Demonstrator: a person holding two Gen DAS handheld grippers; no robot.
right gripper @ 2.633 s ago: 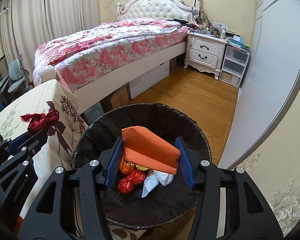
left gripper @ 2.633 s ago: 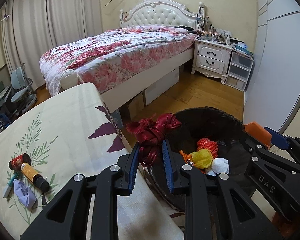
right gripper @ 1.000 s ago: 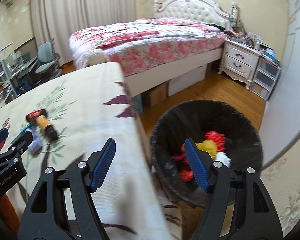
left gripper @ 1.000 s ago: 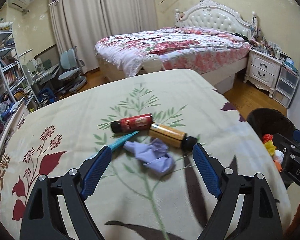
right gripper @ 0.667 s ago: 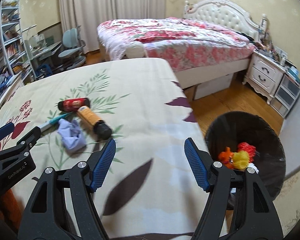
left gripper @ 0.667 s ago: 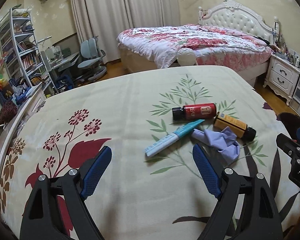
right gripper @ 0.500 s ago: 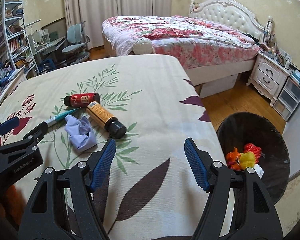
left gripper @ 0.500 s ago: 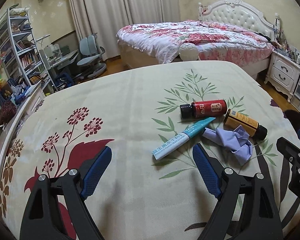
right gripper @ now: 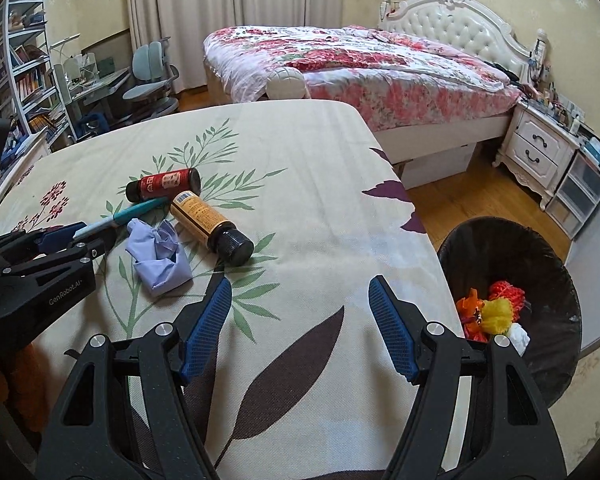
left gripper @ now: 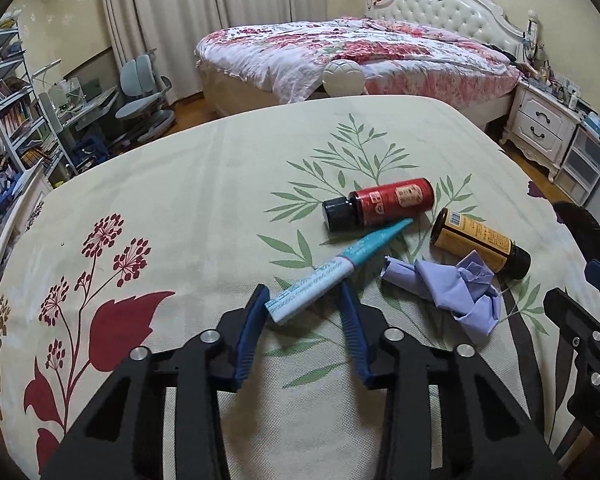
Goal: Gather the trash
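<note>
Left gripper (left gripper: 302,300) jaws narrowed around white end of teal-and-white tube (left gripper: 337,265), contact unclear. Red bottle (left gripper: 380,203) just beyond tube tip; amber bottle (left gripper: 478,243) beside crumpled lilac tissue (left gripper: 448,286). Right gripper (right gripper: 300,300) jaws wide apart, empty, above bare cloth. Black-lined bin (right gripper: 540,248) right of table holds orange, yellow, red, white scraps. Floral tablecloth (left gripper: 180,208); bed (left gripper: 360,48), nightstand (right gripper: 540,148) behind.
</note>
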